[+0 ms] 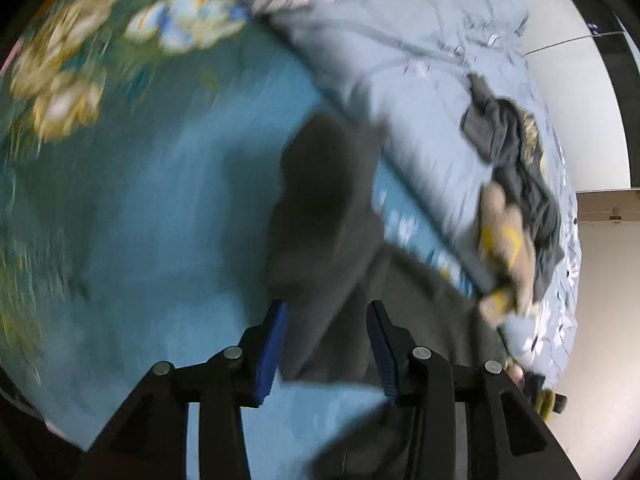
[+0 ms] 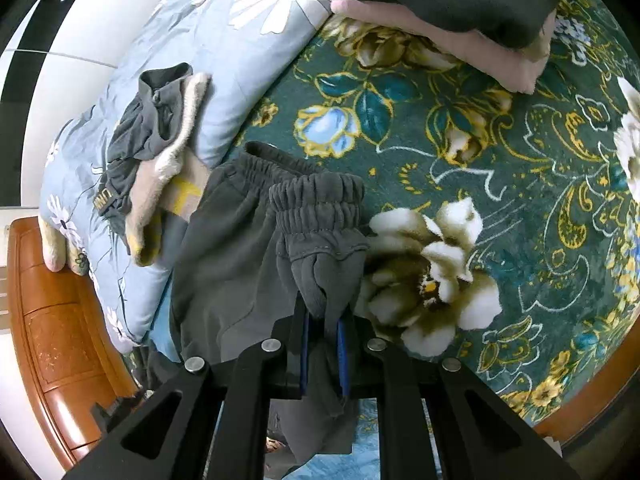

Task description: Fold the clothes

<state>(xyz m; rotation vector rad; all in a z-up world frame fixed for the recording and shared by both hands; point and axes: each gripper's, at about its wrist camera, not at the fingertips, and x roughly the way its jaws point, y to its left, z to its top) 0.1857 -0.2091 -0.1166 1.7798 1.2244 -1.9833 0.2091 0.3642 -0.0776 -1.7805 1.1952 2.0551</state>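
With your right gripper (image 2: 325, 316) pinched on the dark grey elastic-waisted trousers (image 2: 256, 240) lying across the teal floral blanket (image 2: 500, 208), keep that cloth taut while your half-open, empty left gripper (image 1: 328, 320) seeks the blurred far edge.

a home bedroom: floral blanket (image 2: 460, 152), blue duvet (image 2: 224, 40), wooden bed frame (image 2: 52, 320).
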